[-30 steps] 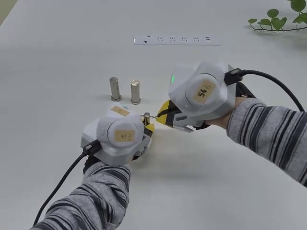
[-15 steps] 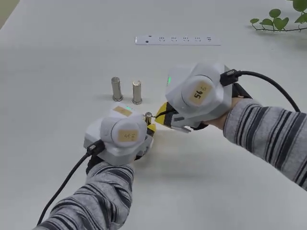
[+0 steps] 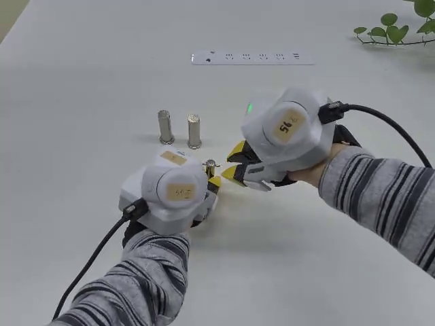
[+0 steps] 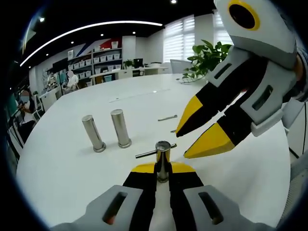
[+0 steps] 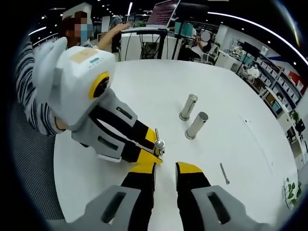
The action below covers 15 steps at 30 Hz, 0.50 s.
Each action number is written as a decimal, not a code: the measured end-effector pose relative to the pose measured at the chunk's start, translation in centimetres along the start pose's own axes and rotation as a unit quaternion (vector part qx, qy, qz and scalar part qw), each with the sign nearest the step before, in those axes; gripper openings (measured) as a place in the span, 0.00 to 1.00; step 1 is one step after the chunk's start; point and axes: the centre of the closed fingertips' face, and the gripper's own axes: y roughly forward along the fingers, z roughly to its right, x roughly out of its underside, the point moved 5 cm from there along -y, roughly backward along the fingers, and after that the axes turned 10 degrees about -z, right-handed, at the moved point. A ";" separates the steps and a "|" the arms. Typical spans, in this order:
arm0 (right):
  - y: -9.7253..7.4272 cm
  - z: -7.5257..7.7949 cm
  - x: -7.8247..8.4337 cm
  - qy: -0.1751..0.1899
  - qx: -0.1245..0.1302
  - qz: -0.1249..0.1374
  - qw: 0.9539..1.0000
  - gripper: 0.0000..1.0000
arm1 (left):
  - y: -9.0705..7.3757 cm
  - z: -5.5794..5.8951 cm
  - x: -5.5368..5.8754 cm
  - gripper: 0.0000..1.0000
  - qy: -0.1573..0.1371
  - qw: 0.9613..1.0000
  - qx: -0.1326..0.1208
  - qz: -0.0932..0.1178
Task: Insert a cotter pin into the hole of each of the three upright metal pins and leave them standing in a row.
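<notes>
Left tongs (image 4: 162, 169): closed around the lower shaft of one metal pin (image 4: 162, 161), which they hold upright just above the surface (image 3: 81, 81).
Cotter pin (image 4: 147, 153): sits crosswise through the hole near the top of the held metal pin, its long end sticking out on the side away from the other tongs.
Right tongs (image 5: 165, 167): parted, nothing between them; their yellow tips point at the held pin's top from just beside it and do not touch it.
In the way: in the head view the body of the left tongs covers the held pin's lower part, so just its cap shows.
Two free pins (image 3: 164, 127) (image 3: 194, 131): upright side by side on the surface, a little past the held one, apart from each other and from both tongs.
Loose cotter pin (image 4: 167, 117): lies flat on the surface beyond the tongs.
Power strip (image 3: 251, 58): white, flat, farther back.
Plant (image 3: 401, 24): green leaves at the far right corner.
</notes>
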 end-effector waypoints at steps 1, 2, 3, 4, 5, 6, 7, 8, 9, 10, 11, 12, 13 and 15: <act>-0.1 0.2 0.2 0.009 0.003 0.001 1.000 0.13 | 0.0 0.0 0.0 0.05 0.013 1.000 -0.002 0.000; -0.1 0.3 0.3 0.015 0.006 0.003 1.000 0.16 | 0.0 0.0 0.0 0.05 0.014 1.000 -0.002 0.001; -0.2 0.5 0.3 0.030 0.012 0.008 0.999 0.19 | 0.0 0.0 0.0 0.05 0.012 1.000 -0.002 0.001; -0.4 0.8 0.4 0.049 0.017 0.016 0.999 0.22 | 0.0 0.0 0.0 0.05 0.011 1.000 -0.002 0.002; -0.5 1.0 0.5 0.063 0.019 0.020 0.998 0.25 | 0.1 0.0 0.0 0.05 0.010 1.000 -0.002 0.002; -0.7 1.2 0.6 0.084 0.019 0.029 0.996 0.27 | 0.1 -0.1 -0.1 0.05 0.014 1.000 -0.005 0.002; -0.8 1.4 0.8 0.096 0.021 0.033 0.995 0.28 | 0.1 -0.2 -0.1 0.05 0.017 1.000 -0.005 0.002; -1.0 1.6 1.0 0.107 0.023 0.035 0.993 0.28 | 0.1 -0.2 -0.1 0.05 0.017 1.000 -0.006 0.003; -1.2 1.9 1.2 0.119 0.025 0.037 0.992 0.29 | 0.1 -0.4 -0.1 0.05 0.013 1.000 -0.005 0.004; -1.3 2.1 1.4 0.126 0.027 0.040 0.991 0.29 | 0.2 -0.6 -0.1 0.05 0.011 1.000 -0.004 0.004; -1.4 2.2 1.5 0.135 0.028 0.046 0.989 0.30 | 0.2 -0.7 -0.2 0.05 0.010 1.000 -0.004 0.003; -1.6 2.2 1.7 0.144 0.024 0.049 0.988 0.30 | 0.1 -1.0 -0.3 0.05 0.008 1.000 -0.005 0.003; -1.6 2.2 1.8 0.149 0.022 0.049 0.987 0.31 | 0.0 -1.2 -0.4 0.05 0.001 1.000 -0.005 0.007; -1.7 2.3 2.1 0.160 0.019 0.055 0.985 0.34 | -0.1 -1.8 -0.8 0.05 -0.004 1.000 -0.005 0.012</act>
